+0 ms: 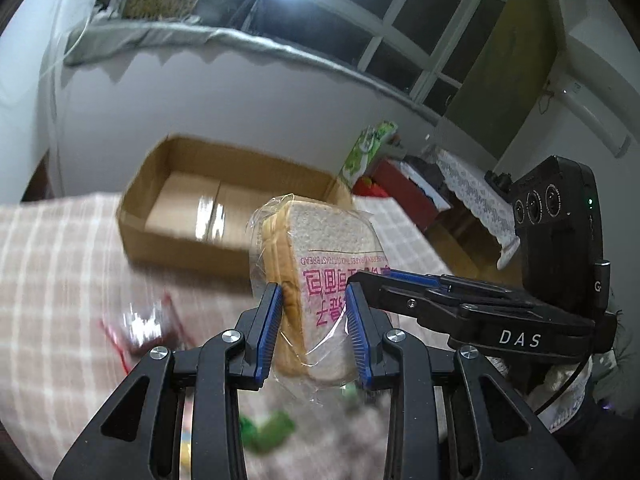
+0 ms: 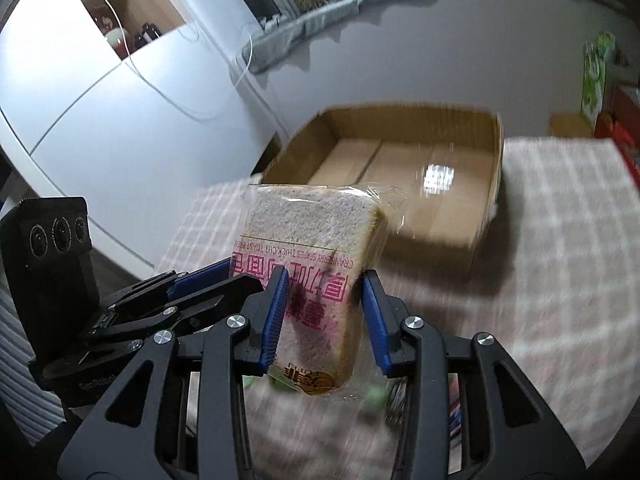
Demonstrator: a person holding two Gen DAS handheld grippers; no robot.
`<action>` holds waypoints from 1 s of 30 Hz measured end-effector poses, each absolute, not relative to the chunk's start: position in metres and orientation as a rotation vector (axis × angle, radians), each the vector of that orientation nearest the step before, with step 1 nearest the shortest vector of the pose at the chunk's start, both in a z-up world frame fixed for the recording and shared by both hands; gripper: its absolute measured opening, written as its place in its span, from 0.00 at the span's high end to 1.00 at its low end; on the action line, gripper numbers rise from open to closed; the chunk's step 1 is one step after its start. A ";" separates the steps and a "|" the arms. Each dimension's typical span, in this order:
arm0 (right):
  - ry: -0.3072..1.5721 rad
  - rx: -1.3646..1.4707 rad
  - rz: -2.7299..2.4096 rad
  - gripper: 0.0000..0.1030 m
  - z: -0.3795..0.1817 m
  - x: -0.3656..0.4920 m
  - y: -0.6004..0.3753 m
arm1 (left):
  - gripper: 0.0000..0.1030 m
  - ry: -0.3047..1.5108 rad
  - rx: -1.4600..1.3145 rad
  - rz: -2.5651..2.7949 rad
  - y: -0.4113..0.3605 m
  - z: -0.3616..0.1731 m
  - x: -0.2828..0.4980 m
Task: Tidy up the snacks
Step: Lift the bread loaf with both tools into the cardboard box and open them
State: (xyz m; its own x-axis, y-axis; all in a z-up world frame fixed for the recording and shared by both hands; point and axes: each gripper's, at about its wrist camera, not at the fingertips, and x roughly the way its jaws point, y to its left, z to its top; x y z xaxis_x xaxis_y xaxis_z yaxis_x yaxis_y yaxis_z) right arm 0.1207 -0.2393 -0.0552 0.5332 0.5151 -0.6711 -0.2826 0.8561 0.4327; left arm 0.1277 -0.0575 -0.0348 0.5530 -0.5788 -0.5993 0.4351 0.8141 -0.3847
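A clear packet of sliced toast bread (image 1: 332, 240) with pink print hangs in the air above the checked cloth. My left gripper (image 1: 312, 292) is shut on it, blue pads pressing its lower part from both sides. In the right wrist view the same kind of packet (image 2: 312, 232) sits between the pads of my right gripper (image 2: 325, 280), which is shut on it. Each gripper's fingertips show in the other view, right gripper (image 1: 356, 280) and left gripper (image 2: 240, 276), both touching the packet's edge. Behind stands an open cardboard box (image 1: 168, 240) (image 2: 436, 236), nothing visible inside.
The table wears a pink checked cloth (image 1: 60, 280) (image 2: 560, 240). Blurred below lie a red shiny packet (image 1: 140, 328) and green wrappers (image 1: 272, 428) (image 2: 376, 396). A white wall and cabinet (image 2: 100, 100) stand behind the box; red furniture (image 1: 404, 188) is off the table's far right.
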 end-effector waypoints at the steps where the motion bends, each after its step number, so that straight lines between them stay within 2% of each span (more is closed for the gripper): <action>1: 0.876 0.274 0.481 0.62 -0.050 0.126 -0.239 | 0.71 0.774 -0.195 -0.602 -0.059 -0.033 0.132; 9: 0.842 0.243 0.475 0.62 -0.030 0.170 -0.230 | 0.71 0.723 -0.195 -0.580 -0.058 -0.015 0.177; 18: 0.897 0.262 0.461 0.62 -0.051 0.217 -0.224 | 0.71 0.754 -0.254 -0.579 -0.054 -0.033 0.220; 30: 0.926 0.223 0.440 0.61 -0.066 0.237 -0.224 | 0.71 0.770 -0.216 -0.558 -0.061 -0.035 0.226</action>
State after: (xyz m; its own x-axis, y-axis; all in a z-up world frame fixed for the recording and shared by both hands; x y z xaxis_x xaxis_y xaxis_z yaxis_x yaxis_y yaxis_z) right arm 0.2375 -0.2237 -0.0662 0.5204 0.4579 -0.7208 -0.2699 0.8890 0.3699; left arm 0.2259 -0.0607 -0.0348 0.5831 -0.5503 -0.5977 0.3966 0.8348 -0.3818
